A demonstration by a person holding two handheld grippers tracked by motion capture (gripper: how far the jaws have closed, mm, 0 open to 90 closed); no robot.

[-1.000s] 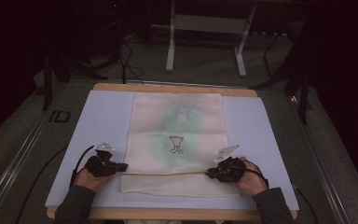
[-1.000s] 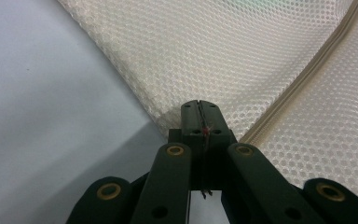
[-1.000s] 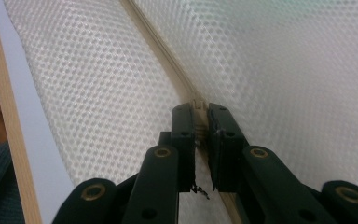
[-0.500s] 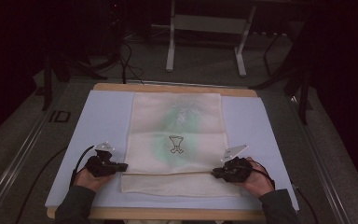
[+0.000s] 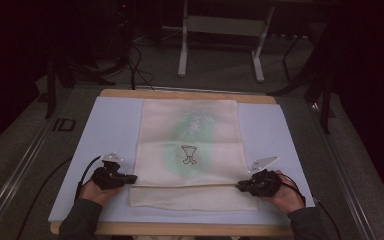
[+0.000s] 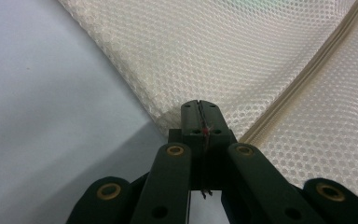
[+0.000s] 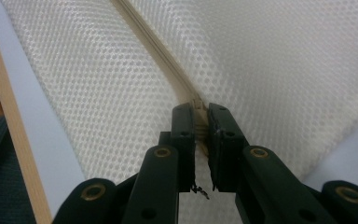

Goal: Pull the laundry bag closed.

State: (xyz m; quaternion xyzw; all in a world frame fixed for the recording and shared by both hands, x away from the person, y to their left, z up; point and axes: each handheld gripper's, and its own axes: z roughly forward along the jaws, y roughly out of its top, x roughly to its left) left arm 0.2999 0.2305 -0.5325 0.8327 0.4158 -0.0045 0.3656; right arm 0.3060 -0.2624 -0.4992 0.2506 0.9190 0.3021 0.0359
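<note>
Sliding outward over the last second, the right gripper [image 5: 244,186] now sits at the mesh bag's [image 5: 190,125] right edge, farther right than before, while the left gripper [image 5: 128,178] has held its place at the left edge. The bag lies flat mid-worktop on a pale mat [image 5: 115,120], its zipper [image 5: 185,185] running left to right near the near end. Left fingers are pressed together on the zipper's left end [image 6: 200,119]; right fingers pinch the zipper tape [image 7: 200,109], slightly apart around it. That outward shift probably pulls the zipper line taut, readying the bag for opening or folding.
</note>
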